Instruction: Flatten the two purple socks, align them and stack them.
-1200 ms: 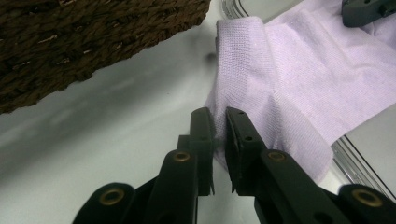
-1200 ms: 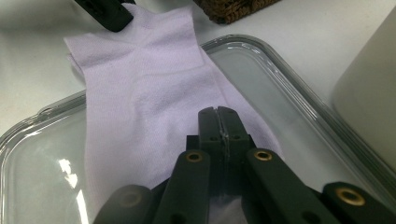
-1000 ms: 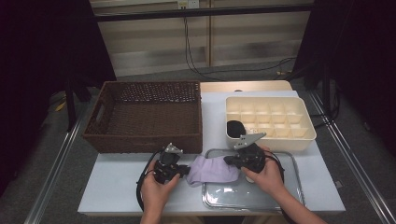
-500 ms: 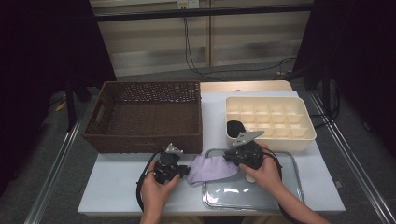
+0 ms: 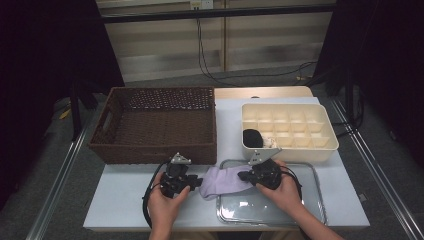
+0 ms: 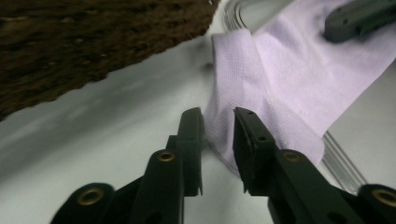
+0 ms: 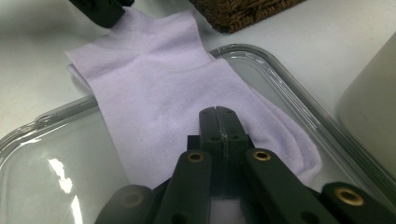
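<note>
A lilac sock (image 5: 225, 181) lies flat, half on the white table and half over the rim of a glass tray (image 5: 315, 200). My left gripper (image 5: 197, 182) sits at the sock's left end. In the left gripper view its jaws (image 6: 218, 123) have just been opening: a narrow gap shows, with the sock's edge (image 6: 289, 70) in it and the pads not pressing. My right gripper (image 5: 242, 176) is shut, jaws pressed together (image 7: 217, 114), tips resting on top of the sock (image 7: 154, 84) above the tray.
A brown wicker basket (image 5: 155, 125) stands behind the left hand. A cream compartment box (image 5: 287, 127) stands behind the tray, with a black item (image 5: 252, 137) in its near-left cell. Cables trail from both grippers.
The right hand has shifted slightly over the tray. The sock and the left hand stay about where they were.
</note>
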